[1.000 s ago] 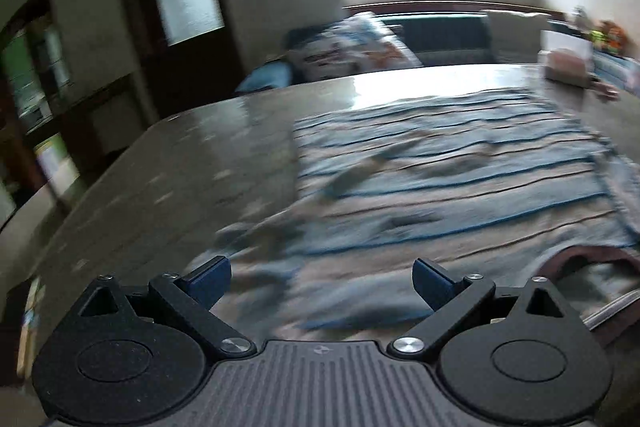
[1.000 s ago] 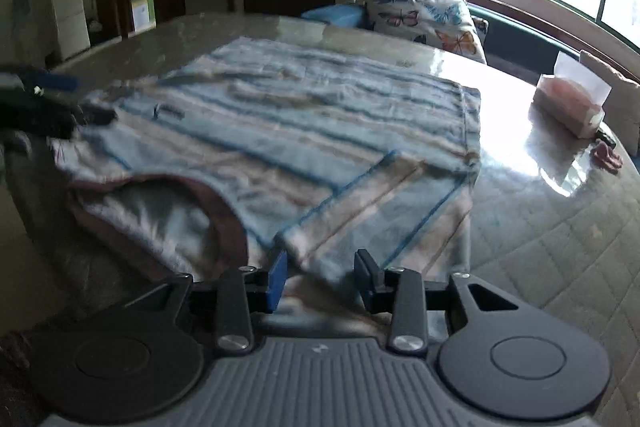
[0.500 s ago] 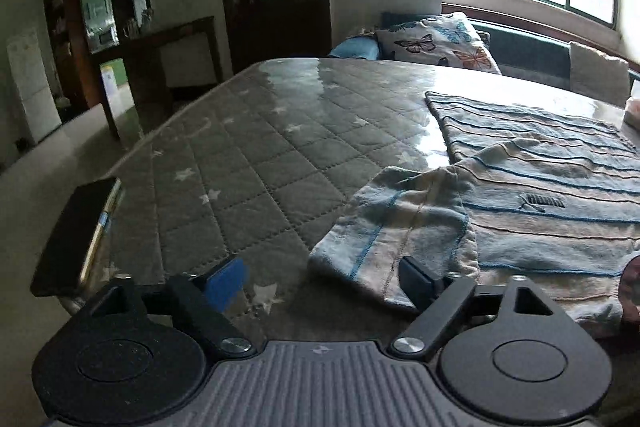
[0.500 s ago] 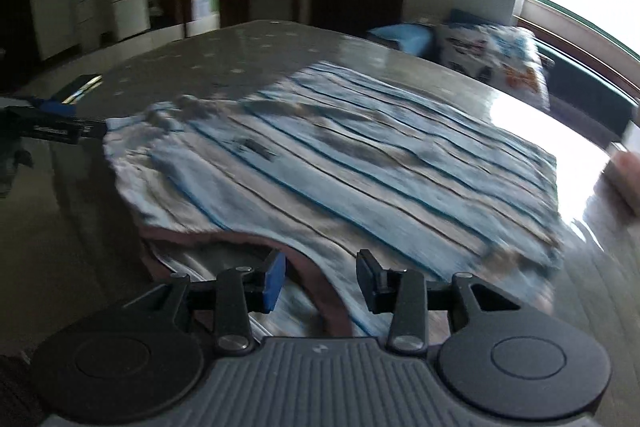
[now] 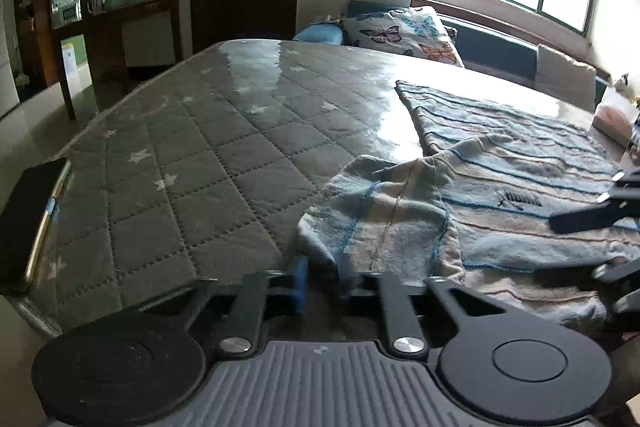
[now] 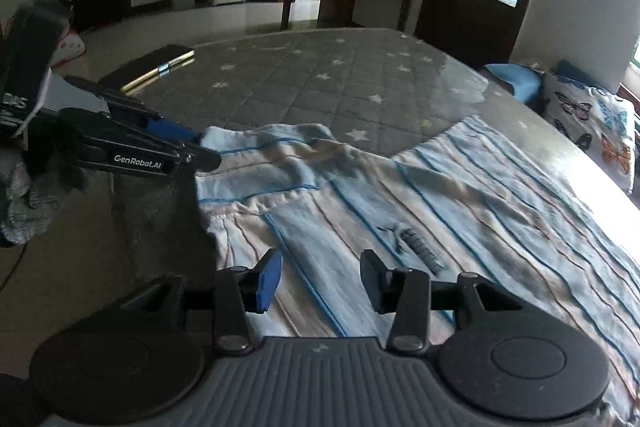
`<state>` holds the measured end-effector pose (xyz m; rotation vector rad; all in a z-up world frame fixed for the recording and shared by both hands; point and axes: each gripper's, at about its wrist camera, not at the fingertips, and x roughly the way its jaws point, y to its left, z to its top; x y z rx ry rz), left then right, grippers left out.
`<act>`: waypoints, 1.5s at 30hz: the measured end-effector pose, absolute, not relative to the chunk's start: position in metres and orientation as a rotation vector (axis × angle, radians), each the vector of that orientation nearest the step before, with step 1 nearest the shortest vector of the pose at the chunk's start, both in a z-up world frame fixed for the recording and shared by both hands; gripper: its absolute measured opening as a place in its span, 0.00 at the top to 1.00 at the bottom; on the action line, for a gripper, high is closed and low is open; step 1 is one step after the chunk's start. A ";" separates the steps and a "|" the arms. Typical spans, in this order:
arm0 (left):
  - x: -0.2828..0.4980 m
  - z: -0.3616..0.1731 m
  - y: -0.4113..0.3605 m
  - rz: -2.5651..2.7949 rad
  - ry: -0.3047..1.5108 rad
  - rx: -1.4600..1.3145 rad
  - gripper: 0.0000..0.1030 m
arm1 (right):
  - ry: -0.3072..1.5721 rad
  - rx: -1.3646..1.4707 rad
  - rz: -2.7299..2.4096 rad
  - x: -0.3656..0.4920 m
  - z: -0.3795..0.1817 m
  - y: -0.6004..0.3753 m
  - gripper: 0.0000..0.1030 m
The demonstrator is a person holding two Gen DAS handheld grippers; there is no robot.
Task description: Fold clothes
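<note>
My left gripper [image 5: 323, 281] had pinched the sleeve edge of the striped shirt [image 6: 420, 203] spread on the quilted table [image 5: 208, 155], while my right gripper [image 6: 320, 277] hovered above it, jaws parted, holding nothing.

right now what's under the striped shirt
The striped shirt lies on the grey quilted star-print table cover. Whatever else lies beneath is covered.

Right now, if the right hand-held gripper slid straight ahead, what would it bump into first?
Probably the blue-and-beige striped fleece shirt: the open right hand-held gripper already hovers over it, pointing across the cloth toward the grey star-quilted table. Its height above the cloth is unclear.
</note>
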<state>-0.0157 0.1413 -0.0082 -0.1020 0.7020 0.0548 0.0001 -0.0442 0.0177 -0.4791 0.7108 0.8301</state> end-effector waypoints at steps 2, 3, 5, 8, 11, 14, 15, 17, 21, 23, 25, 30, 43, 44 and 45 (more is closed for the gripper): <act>-0.016 -0.007 0.143 0.056 0.687 -0.100 0.90 | 0.726 -0.482 0.836 0.000 0.012 -0.036 0.57; -0.016 -0.006 0.144 0.057 0.680 -0.099 0.90 | 0.736 -0.482 0.844 -0.002 0.009 -0.034 0.57; -0.012 -0.006 0.145 0.051 0.674 -0.105 0.90 | 0.741 -0.498 0.865 -0.011 0.006 -0.031 0.57; -0.011 -0.008 0.148 0.045 0.679 -0.117 0.90 | 0.732 -0.531 0.907 -0.027 0.004 -0.027 0.56; -0.014 -0.007 0.153 0.051 0.687 -0.150 0.86 | 0.714 -0.520 0.900 -0.026 0.008 -0.026 0.56; -0.019 -0.003 0.159 0.055 0.686 -0.194 0.82 | 0.696 -0.500 0.883 -0.022 0.014 -0.024 0.56; -0.020 -0.003 0.160 0.057 0.685 -0.199 0.79 | 0.691 -0.493 0.878 -0.021 0.016 -0.024 0.56; -0.022 -0.003 0.159 0.058 0.693 -0.210 0.62 | 0.696 -0.488 0.862 -0.015 0.015 -0.021 0.56; -0.022 -0.006 0.155 0.057 0.704 -0.214 0.60 | 0.724 -0.491 0.862 -0.006 0.004 -0.011 0.56; -0.020 -0.006 0.153 0.061 0.704 -0.218 0.62 | 0.714 -0.497 0.867 -0.007 0.000 -0.007 0.56; -0.018 -0.006 0.153 0.058 0.703 -0.223 0.66 | 0.714 -0.500 0.877 -0.009 0.000 -0.006 0.56; -0.014 -0.006 0.149 0.054 0.684 -0.227 0.97 | 0.712 -0.494 0.886 -0.013 -0.002 -0.005 0.56; -0.029 0.042 0.084 -0.213 0.493 -0.054 0.98 | 0.691 -0.417 0.789 -0.008 0.028 -0.073 0.56; -0.029 0.043 0.077 -0.242 0.486 -0.036 0.98 | 0.691 -0.411 0.777 -0.008 0.029 -0.080 0.56; -0.029 0.043 0.069 -0.274 0.484 -0.020 0.98 | 0.691 -0.405 0.765 -0.008 0.031 -0.086 0.56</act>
